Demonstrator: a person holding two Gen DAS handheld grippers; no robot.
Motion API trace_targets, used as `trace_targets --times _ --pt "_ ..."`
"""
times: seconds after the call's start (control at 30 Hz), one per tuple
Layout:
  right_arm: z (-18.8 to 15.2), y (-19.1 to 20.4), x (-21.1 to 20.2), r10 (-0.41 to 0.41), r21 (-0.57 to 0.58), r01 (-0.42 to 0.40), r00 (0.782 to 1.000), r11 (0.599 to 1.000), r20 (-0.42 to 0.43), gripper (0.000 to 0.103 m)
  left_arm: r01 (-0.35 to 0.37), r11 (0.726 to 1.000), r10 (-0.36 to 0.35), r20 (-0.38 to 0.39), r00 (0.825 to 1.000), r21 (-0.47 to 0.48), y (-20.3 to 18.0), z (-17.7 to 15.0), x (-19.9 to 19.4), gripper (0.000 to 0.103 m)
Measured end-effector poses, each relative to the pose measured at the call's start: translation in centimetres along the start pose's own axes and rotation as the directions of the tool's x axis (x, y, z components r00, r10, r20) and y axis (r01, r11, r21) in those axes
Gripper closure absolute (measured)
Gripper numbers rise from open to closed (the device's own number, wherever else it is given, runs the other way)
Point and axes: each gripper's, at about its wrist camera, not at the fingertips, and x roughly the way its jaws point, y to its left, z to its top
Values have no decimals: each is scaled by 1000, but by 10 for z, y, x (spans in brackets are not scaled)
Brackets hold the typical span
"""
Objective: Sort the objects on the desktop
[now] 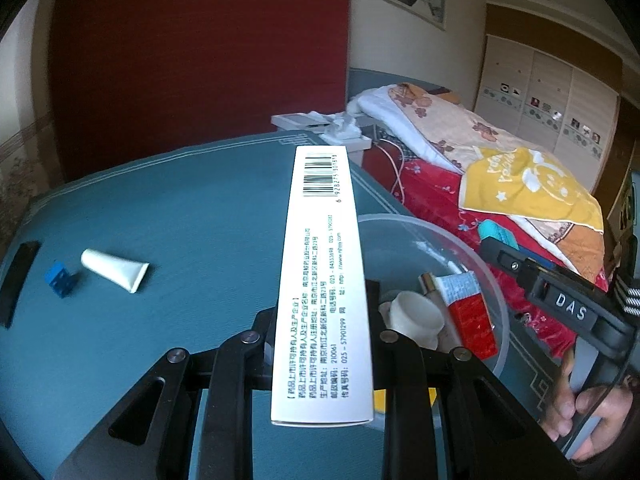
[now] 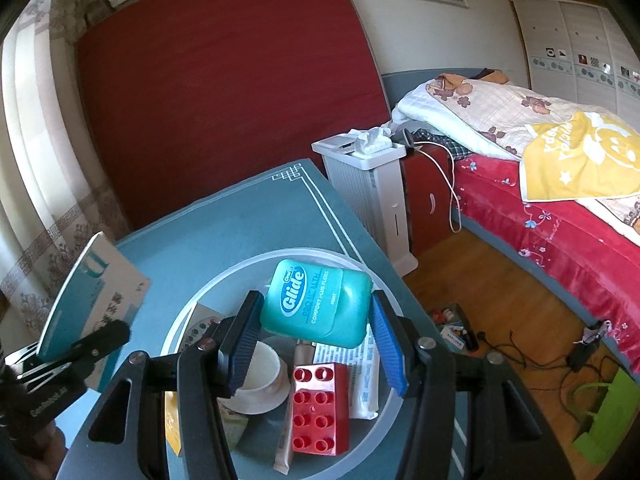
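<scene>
Left gripper (image 1: 320,344): jaws clamped on a long white carton (image 1: 320,288) printed with a barcode and small text, held lengthwise so that its far end reaches out over the teal-covered table (image 1: 180,200). Right gripper (image 2: 316,344): blue-padded fingers (image 2: 386,344) closed on a green dental-floss case (image 2: 318,304), which is lifted above a clear round bowl (image 2: 240,268).

The bowl stands near the table's right edge, just inside the white border line of the cloth. Inside it lie a red building brick (image 2: 318,408), a small white cup (image 2: 260,380), a white printed packet (image 2: 366,384) touching the brick's right side, and a slim tube (image 2: 290,420) along the brick's left side.

On the left part of the table, well apart from the bowl, lie a white squeeze tube (image 1: 116,270) and, just beside it toward the left edge, a small blue block (image 1: 60,280). A dark strip (image 1: 18,280) lies at the left edge itself.

Beyond the table's far right corner stands a white cabinet (image 2: 372,192) with tissues on top; a bed (image 2: 540,184) with a red cover and a yellow towel (image 2: 580,156) lies to the right.
</scene>
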Motion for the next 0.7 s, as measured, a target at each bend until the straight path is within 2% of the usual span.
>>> trace_targets --times 0.47,0.5,0.53,0.6,0.7 --pt "5 -1 5 8 -2 -8 1000 1000 7 45 72 997 -71 -19 997 36 -22 13 27 76" --pt "4 -1 6 16 -2 -16 1000 1000 -2 44 89 995 -88 -26 996 38 -23 13 29 67" --pt "5 -2 8 18 2 -18 1000 1000 -6 44 99 994 -98 -29 995 39 -24 13 31 46" --pt "4 -6 10 28 21 -27 999 999 -17 39 86 996 -86 -2 996 36 -24 13 30 28" --pt "4 -8 10 20 28 -20 1000 999 -9 33 64 997 -65 37 997 33 -20 11 22 27"
